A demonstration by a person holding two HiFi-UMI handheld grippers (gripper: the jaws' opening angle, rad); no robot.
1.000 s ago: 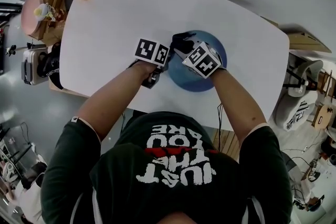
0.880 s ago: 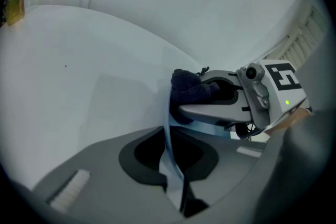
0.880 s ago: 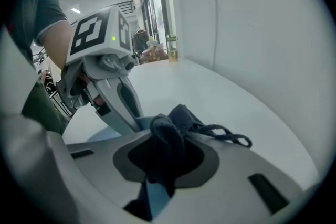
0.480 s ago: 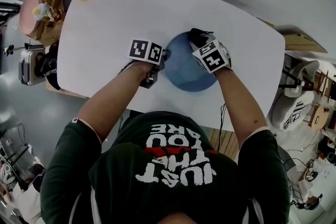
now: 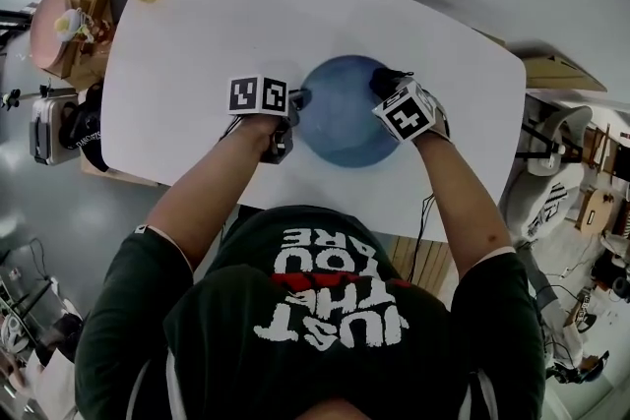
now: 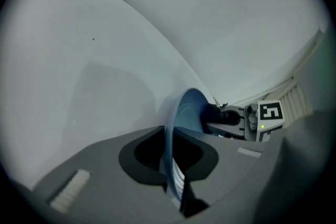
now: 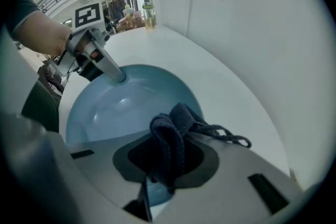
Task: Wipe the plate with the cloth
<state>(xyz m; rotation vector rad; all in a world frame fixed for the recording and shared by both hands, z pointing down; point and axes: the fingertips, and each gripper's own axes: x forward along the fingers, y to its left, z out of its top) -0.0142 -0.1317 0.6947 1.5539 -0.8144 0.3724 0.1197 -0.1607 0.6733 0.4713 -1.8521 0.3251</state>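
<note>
Mid-wipe: the left tongs (image 6: 169, 152) clamp the rim of the round light-blue plate (image 7: 118, 107). The right tongs (image 7: 167, 165) pinch the dark-blue cloth (image 7: 173, 134) at the opposite edge. Next, probably sweep it back toward the left tongs, pressing down.

My head camera looks steeply down on the table (image 5: 197, 34). The left gripper (image 6: 170, 162) camera faces three o'clock and the right gripper (image 7: 165, 165) camera nine, both close. All three share the plate (image 5: 340, 123).

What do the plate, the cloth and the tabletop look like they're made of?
Plate: glossy light-blue ceramic or melamine, going by soft highlights; can't tell which. Cloth: dark blue woven fabric, frayed threads at one edge. Tabletop: smooth matte white, probably laminate.
</note>
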